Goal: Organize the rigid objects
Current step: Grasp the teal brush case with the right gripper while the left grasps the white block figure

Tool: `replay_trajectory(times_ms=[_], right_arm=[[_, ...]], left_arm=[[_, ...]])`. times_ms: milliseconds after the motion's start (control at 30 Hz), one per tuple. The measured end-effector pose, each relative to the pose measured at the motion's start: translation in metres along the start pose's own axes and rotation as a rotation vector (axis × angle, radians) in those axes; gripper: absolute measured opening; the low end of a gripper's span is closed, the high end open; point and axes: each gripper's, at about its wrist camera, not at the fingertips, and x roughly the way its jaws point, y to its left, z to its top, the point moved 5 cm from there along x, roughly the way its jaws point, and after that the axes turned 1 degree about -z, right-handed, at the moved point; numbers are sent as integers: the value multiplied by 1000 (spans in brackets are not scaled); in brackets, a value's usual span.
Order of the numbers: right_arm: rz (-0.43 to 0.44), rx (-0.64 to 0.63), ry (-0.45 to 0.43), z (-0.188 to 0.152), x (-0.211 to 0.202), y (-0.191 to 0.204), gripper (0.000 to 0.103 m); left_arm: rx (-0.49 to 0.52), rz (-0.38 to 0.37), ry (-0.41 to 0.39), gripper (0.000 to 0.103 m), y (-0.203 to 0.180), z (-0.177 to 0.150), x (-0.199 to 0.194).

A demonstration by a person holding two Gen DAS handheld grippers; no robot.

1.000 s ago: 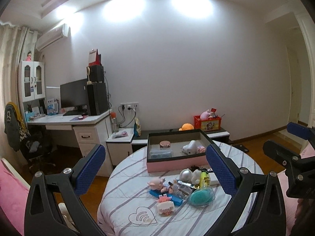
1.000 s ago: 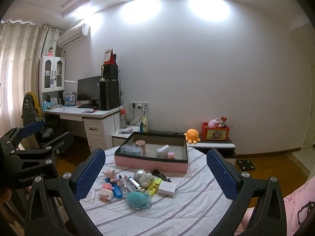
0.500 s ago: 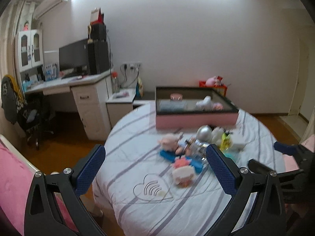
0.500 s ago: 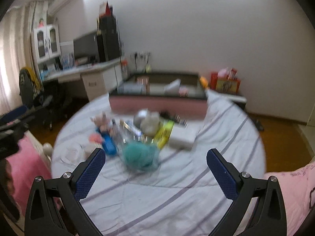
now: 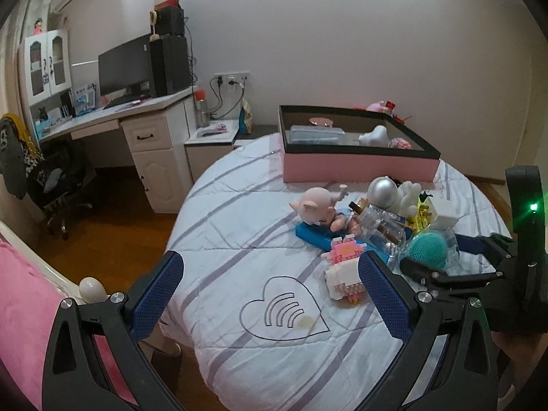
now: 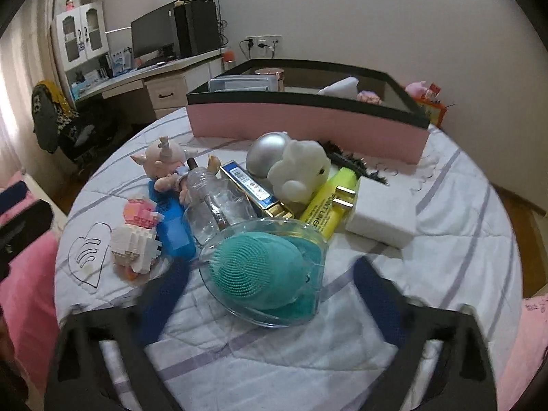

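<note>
On a round quilted table (image 6: pixel 445 239), the right gripper (image 6: pixel 270 274) straddles a teal silicone brush (image 6: pixel 253 267) in its clear case, jaws closing, pads not yet touching it. At ten o'clock sits a block-built pink figure (image 6: pixel 137 236); at twelve a clear bottle (image 6: pixel 215 212); at one a yellow highlighter (image 6: pixel 325 202) and white charger (image 6: pixel 380 212). The pink storage box (image 6: pixel 308 116) waits beyond. A centred, square pinch seems wise. The left gripper (image 5: pixel 270 294) hovers, jaws apart and empty, with bare quilt toward the near edge.
</note>
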Motion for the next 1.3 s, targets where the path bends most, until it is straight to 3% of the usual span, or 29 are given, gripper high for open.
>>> replay_trajectory(times_ms=[133, 333, 500, 633, 800, 967, 1033, 1100, 1133, 1300], right_arm=[[29, -4, 2, -6, -7, -9, 76], [-12, 38, 2, -15, -21, -41, 76], [-12, 83, 1, -22, -25, -61, 76], [0, 87, -1, -21, -22, -64, 76], [13, 93, -6, -19, -18, -66, 76], [-11, 76, -6, -19, -15, -64, 76], [-15, 77, -10, -18, -14, -64, 76], [-14, 79, -11, -18, -14, -65, 75], [-15, 80, -14, -18, -14, -65, 75], [-7, 83, -22, -20, -18, -65, 75]], left_arm=[[13, -41, 30, 103, -13, -4, 11], [26, -95, 87, 103, -36, -13, 35], [39, -95, 128, 103, -49, -18, 55], [49, -40, 143, 102, -45, -19, 67], [22, -43, 175, 83, -34, -23, 78], [38, -48, 189, 85, -36, -22, 83], [49, -62, 178, 77, -38, -21, 83], [56, -77, 158, 57, -40, -20, 82], [63, -75, 153, 53, -41, -20, 81], [41, -99, 139, 52, -39, -20, 74]])
